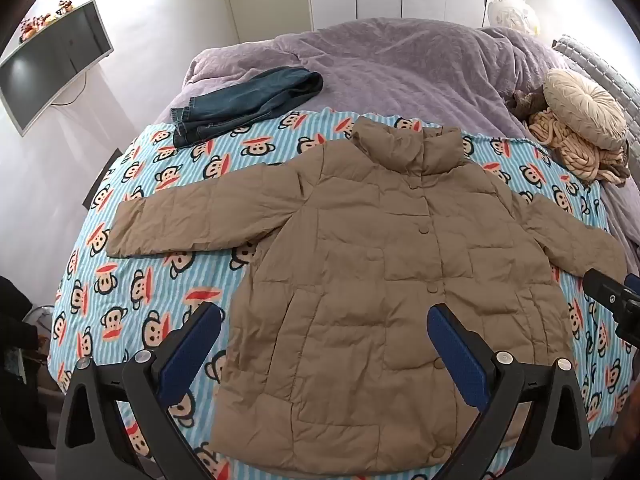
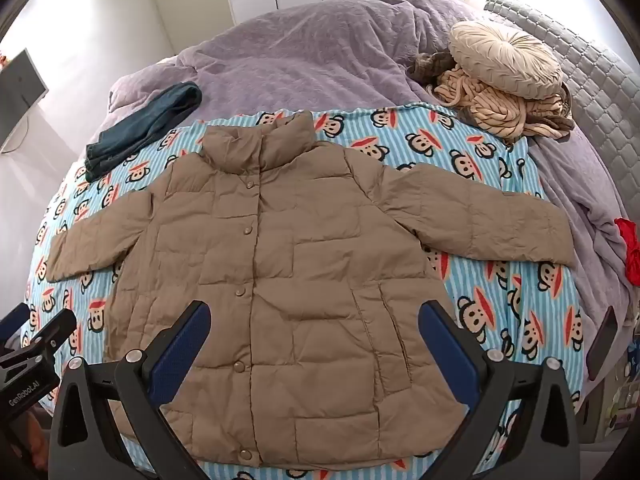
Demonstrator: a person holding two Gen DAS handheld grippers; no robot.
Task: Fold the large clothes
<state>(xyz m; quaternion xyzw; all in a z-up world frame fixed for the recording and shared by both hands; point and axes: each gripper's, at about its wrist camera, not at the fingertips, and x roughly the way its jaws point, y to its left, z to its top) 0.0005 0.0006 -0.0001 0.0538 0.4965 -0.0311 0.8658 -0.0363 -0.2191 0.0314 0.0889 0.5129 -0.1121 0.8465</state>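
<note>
We see the tan puffer jacket [image 1: 384, 280] spread flat, buttoned, across the centre of the frame on the monkey-print blanket [image 1: 132, 280]. Our left tool [image 1: 324, 340] hangs wide apart above its hem at bottom centre; our right tool [image 2: 314, 336] likewise, holding nothing. Folded jeans [image 1: 244, 100] lie upper left.

jacket [image 1: 360, 280]: matt quilted cloth (creased); blanket [image 1: 400, 64]: fuzzy plush

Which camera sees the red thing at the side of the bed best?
The right wrist view. The red thing shows at the right edge, lying on the purple blanket past the jacket sleeve. The left wrist view does not show it at all.
</note>
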